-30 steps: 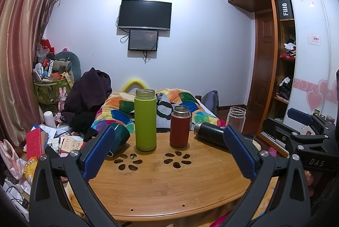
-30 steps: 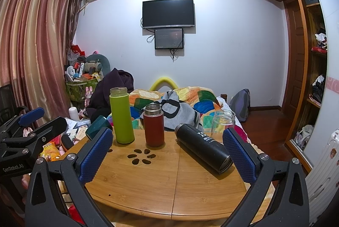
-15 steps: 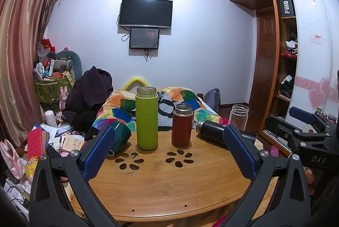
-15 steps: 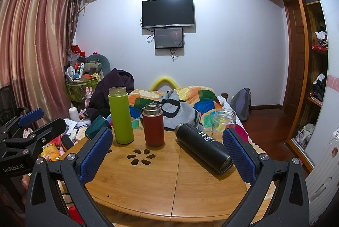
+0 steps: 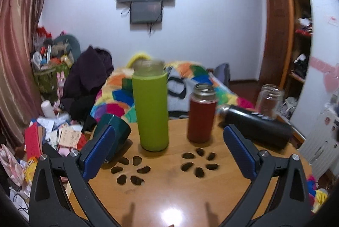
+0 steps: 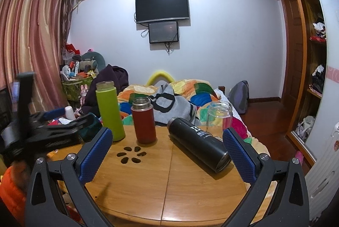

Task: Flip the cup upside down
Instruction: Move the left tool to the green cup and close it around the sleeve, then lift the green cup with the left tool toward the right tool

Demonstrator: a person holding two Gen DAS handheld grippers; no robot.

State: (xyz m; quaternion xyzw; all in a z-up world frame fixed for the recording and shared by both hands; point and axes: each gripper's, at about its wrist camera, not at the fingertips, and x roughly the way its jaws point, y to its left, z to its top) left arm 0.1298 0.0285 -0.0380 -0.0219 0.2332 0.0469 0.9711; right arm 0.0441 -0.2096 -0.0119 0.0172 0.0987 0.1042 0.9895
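Note:
Several cups are on a round wooden table. A tall green cup and a red cup stand upright with open tops. A black cup and a dark teal cup lie on their sides. A clear glass jar stands at the far right. My left gripper is open and empty over the table, facing the green and red cups. My right gripper is open and empty, with the black cup lying just inside its right finger. The green cup and red cup stand further left.
A bed with a colourful quilt lies behind the table. Clutter and a basket fill the floor at the left. A wardrobe stands at the right. The left gripper's body shows at the left of the right wrist view.
My left gripper has moved forward and tilted down over the table, so the green and red cups look much nearer. The right gripper has barely moved.

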